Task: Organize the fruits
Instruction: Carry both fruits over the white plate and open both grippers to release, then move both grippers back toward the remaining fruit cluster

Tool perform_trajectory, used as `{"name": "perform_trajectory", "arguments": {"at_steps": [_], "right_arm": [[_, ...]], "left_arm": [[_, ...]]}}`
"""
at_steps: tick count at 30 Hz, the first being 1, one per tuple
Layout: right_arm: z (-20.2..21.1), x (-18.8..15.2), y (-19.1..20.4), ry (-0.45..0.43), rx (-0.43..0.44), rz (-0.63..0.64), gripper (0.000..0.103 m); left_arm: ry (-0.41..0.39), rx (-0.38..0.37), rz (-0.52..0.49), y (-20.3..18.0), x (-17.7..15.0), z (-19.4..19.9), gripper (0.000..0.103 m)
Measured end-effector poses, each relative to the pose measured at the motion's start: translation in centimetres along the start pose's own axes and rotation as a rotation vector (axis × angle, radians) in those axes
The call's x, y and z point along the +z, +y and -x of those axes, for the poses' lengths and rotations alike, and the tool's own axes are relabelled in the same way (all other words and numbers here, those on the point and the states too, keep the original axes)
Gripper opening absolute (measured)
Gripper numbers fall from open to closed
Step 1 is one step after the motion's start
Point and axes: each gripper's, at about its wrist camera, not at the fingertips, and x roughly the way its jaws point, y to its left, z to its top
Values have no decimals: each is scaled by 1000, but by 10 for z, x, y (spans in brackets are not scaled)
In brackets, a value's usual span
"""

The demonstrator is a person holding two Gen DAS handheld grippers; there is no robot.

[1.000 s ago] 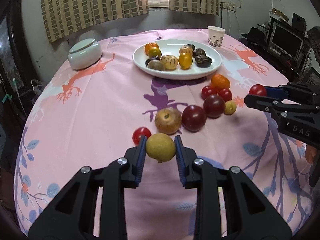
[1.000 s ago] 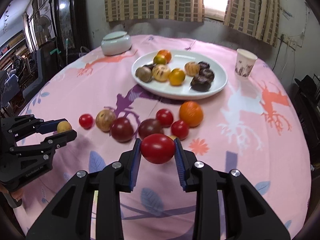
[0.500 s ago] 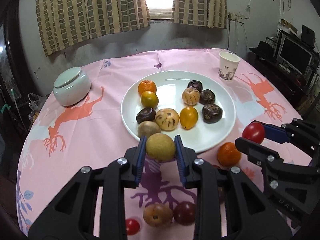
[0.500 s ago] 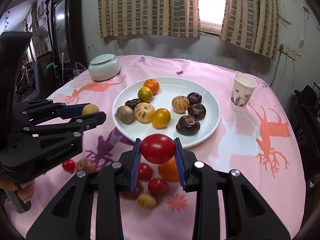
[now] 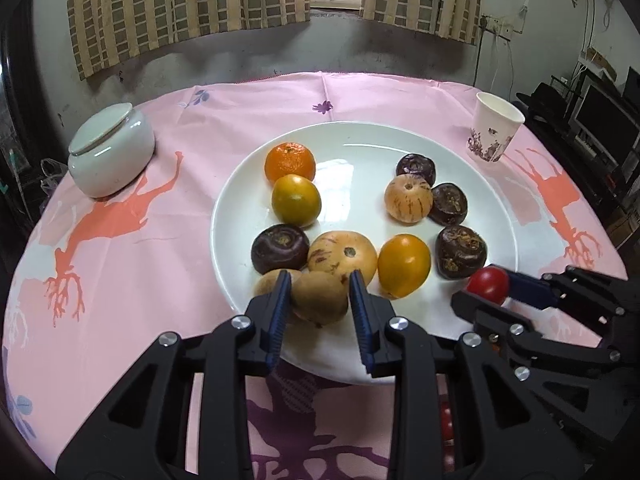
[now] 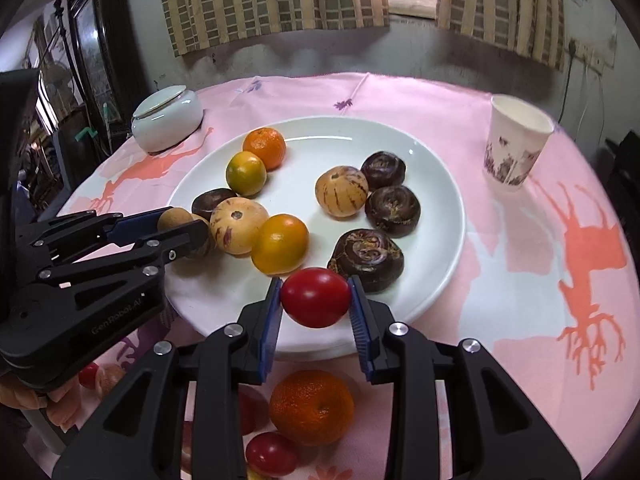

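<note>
The left gripper (image 5: 319, 299) has its jaws closed on a small brown fruit (image 5: 319, 298), held across its widest part just above the near rim of the white plate (image 5: 496, 200). The right gripper (image 6: 315, 299) likewise clamps a red tomato (image 6: 315, 297) at its middle, over the plate's near edge and just in front of a dark purple fruit (image 6: 366, 258). Both loads look light. The tomato's skin is smooth and glossy, so it would probably slip or bruise under a hard squeeze; the brown fruit looks rougher and firmer, and should sit steadier in the pads. Either one is round enough to roll when released, so a low, gentle release onto a bare patch of the plate seems wise. On the plate lie two oranges, striped pale fruits and several dark ones, crowded toward its middle. On the near side of the plate, on the pink-clothed counter (image 6: 520, 240), an orange (image 6: 311, 407) and small red tomatoes wait. Beyond the plate stand a paper cup (image 6: 516, 148) to its right and a lidded ceramic jar (image 5: 110, 156) to its left.
</note>
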Motion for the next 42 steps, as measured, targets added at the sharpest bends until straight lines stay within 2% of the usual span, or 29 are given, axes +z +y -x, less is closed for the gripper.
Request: {"name": "perform_trajectory", "arguments": {"at_steps": [3,5,9,12,16,18,24,34,35,37,40,42], "right_arm": [[-1,0,-6,4,23,-43,33],[1,-1,-7,-1,20,-44,33],[10,-2,-7,-14,14,-48,33],[17,-4,-6,-23,10,-47,33],[20,-3,-2,-23,-1,-39,37],[20,-1,-1,-27,3,-37,52],[38,-3,-2,-67,-19,-63,53],[89,-43,4,-85,-23,-64,53],[94,-49,6,-92,-19,-67,54],[100,-61,8,-103,-9,-83,65],[104,-78,14,-94,7,-83,65],[102,-87,18,-74,-15,-75,65]], "left_arm": [[-6,-1,0,-4,0,2,33],[-11,-3,0,-5,-1,6,44],[-26,-2,7,-5,-2,18,49],[-39,9,14,-4,-5,30,58],[-53,12,14,-2,-10,46,61],[-56,16,17,0,-14,52,62],[-63,30,24,11,-25,74,64],[-92,67,21,30,-64,107,71],[-97,73,14,30,-68,108,72],[-100,86,-1,31,-79,111,73],[-104,83,-6,34,-93,117,84],[-127,87,-16,34,-102,122,85]]}}
